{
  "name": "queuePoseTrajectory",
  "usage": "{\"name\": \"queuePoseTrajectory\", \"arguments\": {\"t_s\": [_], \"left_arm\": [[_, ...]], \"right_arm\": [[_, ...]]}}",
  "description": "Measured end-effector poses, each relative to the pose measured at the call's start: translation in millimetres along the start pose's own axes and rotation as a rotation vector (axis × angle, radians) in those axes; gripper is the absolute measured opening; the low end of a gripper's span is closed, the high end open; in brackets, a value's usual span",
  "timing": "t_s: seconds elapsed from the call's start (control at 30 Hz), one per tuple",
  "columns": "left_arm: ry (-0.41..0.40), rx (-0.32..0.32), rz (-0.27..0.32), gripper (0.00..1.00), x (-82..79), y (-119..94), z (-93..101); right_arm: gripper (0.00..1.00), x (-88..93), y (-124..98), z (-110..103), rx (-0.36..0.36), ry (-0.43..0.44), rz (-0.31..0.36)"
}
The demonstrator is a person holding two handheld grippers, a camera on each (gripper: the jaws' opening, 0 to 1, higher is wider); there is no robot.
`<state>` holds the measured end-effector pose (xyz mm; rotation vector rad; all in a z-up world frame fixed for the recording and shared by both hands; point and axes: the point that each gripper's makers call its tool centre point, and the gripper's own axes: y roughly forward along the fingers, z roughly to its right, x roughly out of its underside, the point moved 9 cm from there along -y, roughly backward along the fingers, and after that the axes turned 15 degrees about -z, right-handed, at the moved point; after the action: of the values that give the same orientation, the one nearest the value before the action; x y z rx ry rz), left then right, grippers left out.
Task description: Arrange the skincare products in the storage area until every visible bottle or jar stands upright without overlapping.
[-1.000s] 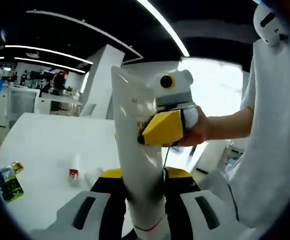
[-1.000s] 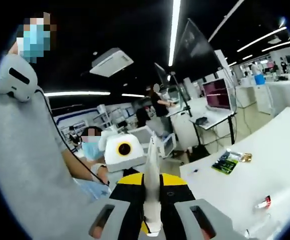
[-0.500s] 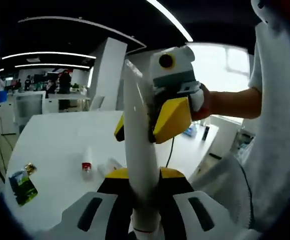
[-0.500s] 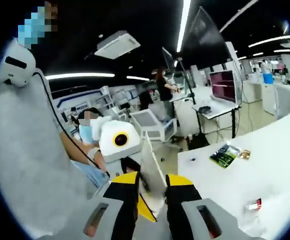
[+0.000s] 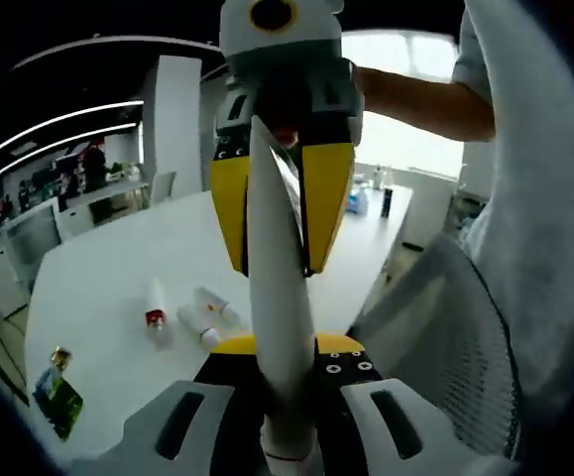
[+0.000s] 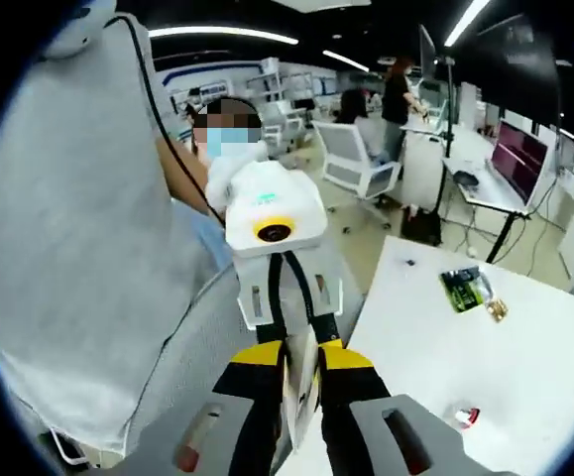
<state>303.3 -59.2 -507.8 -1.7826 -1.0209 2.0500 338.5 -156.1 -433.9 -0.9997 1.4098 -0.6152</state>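
A long white squeeze tube (image 5: 279,297) is held in the air between both grippers, edge-on to the left gripper view. My left gripper (image 5: 282,349) is shut on its lower, capped end. My right gripper (image 5: 275,266), with yellow jaws, comes down from above and is shut on the tube's flat upper end. In the right gripper view the tube's thin crimped end (image 6: 301,395) sits between my right gripper (image 6: 301,359), with the left gripper (image 6: 291,315) just beyond. Three small bottles (image 5: 199,325) lie on their sides on the white table (image 5: 98,288).
A green packet (image 5: 58,402) lies near the table's edge, and shows again as the green packet (image 6: 465,290). A red-capped bottle (image 6: 462,416) lies on the table. A person's grey sleeve (image 5: 544,228) is close on the right. Desks, chairs and people stand further off.
Both views have tipped down toward the table. The right gripper now sits directly above the tube instead of to its side. Both grippers still hold the tube.
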Motion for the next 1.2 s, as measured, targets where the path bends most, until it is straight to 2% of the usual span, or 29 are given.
{"name": "queuePoseTrajectory", "arguments": {"t_s": [0.1,0.27,0.33,0.4,0.47,0.57,0.6,0.63,0.7,0.73,0.8,0.87,0.9,1.0,1.03,1.07,1.1,1.2], "left_arm": [[0.007,0.002,-0.024,0.14,2.9,2.2,0.0],[0.004,-0.041,-0.020,0.19,0.1,5.3,-3.3],[0.065,-0.085,-0.007,0.20,-1.9,6.3,-5.6],[0.078,-0.081,0.009,0.21,-2.0,9.5,-4.4],[0.152,-0.129,0.000,0.22,-3.2,12.2,-7.4],[0.084,-0.127,-0.066,0.22,1.7,15.9,-10.9],[0.077,-0.137,-0.094,0.22,4.2,15.2,-14.0],[0.088,-0.145,-0.089,0.23,4.5,14.8,-16.3],[0.108,-0.171,-0.131,0.29,9.6,10.6,-22.8],[0.104,-0.187,-0.186,0.32,15.9,6.9,-27.3],[0.114,-0.243,-0.232,0.36,25.3,0.0,-37.8],[0.063,-0.260,-0.230,0.37,34.0,-2.8,-45.9],[0.014,-0.277,-0.253,0.38,42.0,-4.1,-52.5],[0.002,-0.333,-0.334,0.40,51.4,-1.9,-62.3],[-0.001,-0.356,-0.328,0.39,51.5,0.8,-63.2],[0.036,-0.352,-0.313,0.38,50.2,6.2,-61.5],[0.075,-0.331,-0.336,0.36,50.0,7.3,-59.2],[0.065,-0.341,-0.312,0.33,50.5,3.1,-58.6]], "right_arm": [[0.04,-0.1,4.3,-0.4,0.001,0.010,-0.015],[0.00,0.0,0.7,-3.2,0.084,-0.019,-0.036],[0.00,1.9,-1.1,-4.1,0.113,-0.022,-0.036],[0.00,4.3,-3.1,-2.8,0.131,-0.017,-0.047],[0.00,7.5,-3.8,-1.4,0.150,-0.012,-0.047],[0.00,14.2,-3.7,4.3,0.167,0.021,-0.061],[0.00,17.7,-4.7,7.8,0.182,0.023,-0.077],[0.00,20.0,-6.1,10.5,0.193,0.031,-0.079],[0.00,26.4,-12.6,19.5,0.227,0.063,-0.078],[0.00,28.6,-15.5,23.0,0.238,0.072,-0.080],[0.00,35.2,-21.0,33.0,0.258,0.102,-0.085],[0.00,44.3,-23.7,45.0,0.269,0.137,-0.105],[0.00,48.5,-24.3,50.0,0.273,0.153,-0.116],[0.00,67.0,-23.0,69.7,0.257,0.218,-0.189],[0.00,69.6,-22.5,72.8,0.259,0.222,-0.199],[0.00,75.9,-21.1,81.4,0.269,0.214,-0.225],[0.00,82.6,-21.1,89.5,0.275,0.226,-0.256],[0.00,95.3,-24.3,111.9,0.274,0.243,-0.294]]}}
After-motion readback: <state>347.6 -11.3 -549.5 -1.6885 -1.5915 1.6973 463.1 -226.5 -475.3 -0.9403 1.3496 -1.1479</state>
